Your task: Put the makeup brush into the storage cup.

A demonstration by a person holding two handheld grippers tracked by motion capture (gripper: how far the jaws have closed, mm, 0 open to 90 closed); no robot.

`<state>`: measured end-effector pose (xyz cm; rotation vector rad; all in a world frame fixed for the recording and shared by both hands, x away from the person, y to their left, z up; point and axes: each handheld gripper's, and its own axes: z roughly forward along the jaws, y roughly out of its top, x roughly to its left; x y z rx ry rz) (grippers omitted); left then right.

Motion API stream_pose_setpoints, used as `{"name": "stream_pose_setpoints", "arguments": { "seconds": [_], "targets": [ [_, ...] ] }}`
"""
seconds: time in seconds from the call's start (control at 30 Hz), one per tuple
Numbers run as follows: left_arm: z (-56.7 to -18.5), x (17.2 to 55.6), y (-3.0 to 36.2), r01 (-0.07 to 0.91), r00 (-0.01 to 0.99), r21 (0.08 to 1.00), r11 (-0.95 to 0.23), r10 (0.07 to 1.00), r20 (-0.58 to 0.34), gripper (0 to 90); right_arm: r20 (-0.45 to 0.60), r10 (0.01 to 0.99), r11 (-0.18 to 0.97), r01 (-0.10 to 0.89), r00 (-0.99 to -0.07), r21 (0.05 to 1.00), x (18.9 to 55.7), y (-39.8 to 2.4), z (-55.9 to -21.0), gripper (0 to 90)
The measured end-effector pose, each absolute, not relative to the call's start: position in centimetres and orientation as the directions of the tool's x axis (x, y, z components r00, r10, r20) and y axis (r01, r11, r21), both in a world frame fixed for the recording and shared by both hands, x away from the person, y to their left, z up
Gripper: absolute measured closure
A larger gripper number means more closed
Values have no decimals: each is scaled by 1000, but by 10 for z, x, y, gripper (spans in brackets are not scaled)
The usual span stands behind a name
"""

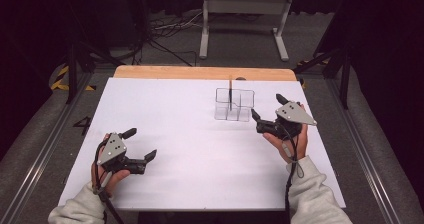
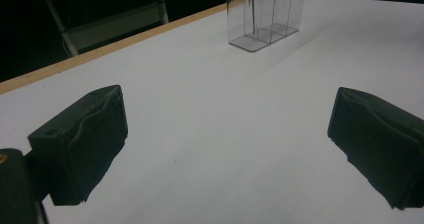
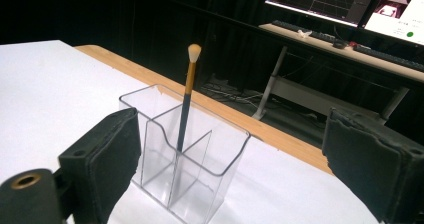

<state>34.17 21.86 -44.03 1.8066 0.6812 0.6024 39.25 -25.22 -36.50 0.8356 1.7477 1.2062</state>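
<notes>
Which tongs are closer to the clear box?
The right tongs. They sit right beside the clear box with the brush; the left tongs are far away.

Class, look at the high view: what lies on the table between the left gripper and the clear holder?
Nothing: bare white table separates the left gripper from the clear holder.

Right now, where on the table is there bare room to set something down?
The white tabletop is bare left of the clear holder and between the two hand-held grippers. It is crowded only at the far right, where the holder with its brush stands.
</notes>
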Motion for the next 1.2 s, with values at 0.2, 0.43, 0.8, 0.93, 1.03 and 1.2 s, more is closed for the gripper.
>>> {"name": "stream_pose_setpoints", "arguments": {
  "seconds": [0.2, 0.43, 0.8, 0.93, 1.03, 1.2],
  "targets": [
    [-440, 341, 218, 164, 710, 948, -274, 700, 80, 34, -272, 861, 327, 57, -430, 943, 381, -259, -370, 94],
    [-440, 341, 218, 160, 708, 949, -272, 701, 82, 34, -265, 867, 320, 65, -423, 945, 371, -269, -377, 94],
    [-440, 340, 218, 157, 709, 950, -272, 700, 83, 33, -276, 863, 333, 68, -422, 940, 355, -282, -388, 93],
    [-440, 340, 218, 155, 709, 949, -275, 699, 87, 33, -285, 859, 342, 65, -425, 937, 349, -286, -392, 94],
    [-440, 340, 218, 155, 709, 950, -273, 700, 85, 33, -288, 856, 348, 66, -429, 935, 345, -288, -394, 93],
    [-440, 340, 218, 155, 709, 950, -273, 700, 85, 33, -305, 847, 367, 64, -435, 928, 339, -292, -398, 93]
  ]
}}
